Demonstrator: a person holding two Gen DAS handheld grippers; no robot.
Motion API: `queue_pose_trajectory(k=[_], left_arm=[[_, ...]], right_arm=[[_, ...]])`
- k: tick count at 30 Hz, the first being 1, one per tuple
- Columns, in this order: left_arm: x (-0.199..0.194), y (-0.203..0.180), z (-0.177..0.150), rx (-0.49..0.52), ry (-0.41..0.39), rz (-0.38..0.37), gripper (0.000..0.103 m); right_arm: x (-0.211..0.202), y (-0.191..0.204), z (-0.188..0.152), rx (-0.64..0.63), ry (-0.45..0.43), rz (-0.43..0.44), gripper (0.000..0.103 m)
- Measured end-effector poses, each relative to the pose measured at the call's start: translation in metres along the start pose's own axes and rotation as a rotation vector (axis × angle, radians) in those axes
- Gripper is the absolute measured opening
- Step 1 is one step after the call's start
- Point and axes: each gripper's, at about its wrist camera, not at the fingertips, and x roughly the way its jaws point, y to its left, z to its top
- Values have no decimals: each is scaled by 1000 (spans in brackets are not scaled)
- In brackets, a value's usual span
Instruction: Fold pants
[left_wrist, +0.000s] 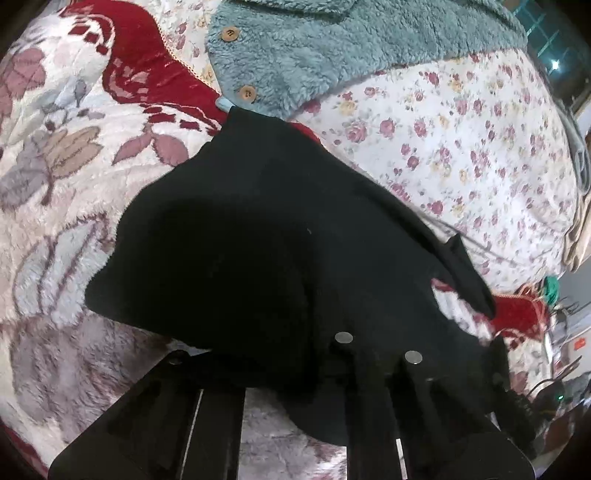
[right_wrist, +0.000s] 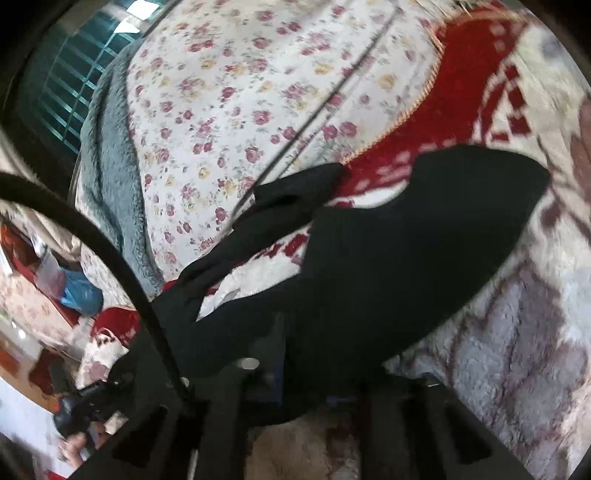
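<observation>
While you look down the left wrist camera, your left hand-held gripper (left_wrist: 376, 350) has its jaws drawn nearly together, and the black pants (left_wrist: 266, 236) drape straight over the fingers, so the cloth appears pinched between them; the contact itself is hidden under the fabric. Your right hand-held gripper (right_wrist: 255, 369) shows the same in its own view: jaws almost closed, black pants (right_wrist: 388, 266) bunched over the finger ends, the pinch point covered by cloth. You have the pants partly lifted at the near edge, while the rest spreads out over a plush blanket (left_wrist: 74, 155) patterned with leaves and red bands. From the right wrist view, one narrower strip of the pants trails off to the left, crossing onto a floral sheet (right_wrist: 229, 92). Beyond the pants in the left view lies a grey-blue fleece jacket (left_wrist: 332, 48) with wooden buttons (left_wrist: 231, 34), its lower edge just touching the far tip of the pants. A black cable (right_wrist: 110, 251) curves across the left side of the right wrist picture, in front of the bedding.
</observation>
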Motion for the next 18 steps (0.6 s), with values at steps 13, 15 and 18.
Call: queue_pose_trajectory(k=[13,15,18], left_arm=[[-87,34,1,61,-103,75,8],[-89,49,-4,62,-102,126,8],[-69,61,-19,82,-17,172,11]], right_arm=[[-21,60,-46,-95,102,94,10],[-15,64,-63,-93,135,108,11],[-8,51,-72,-74,150,129,11]])
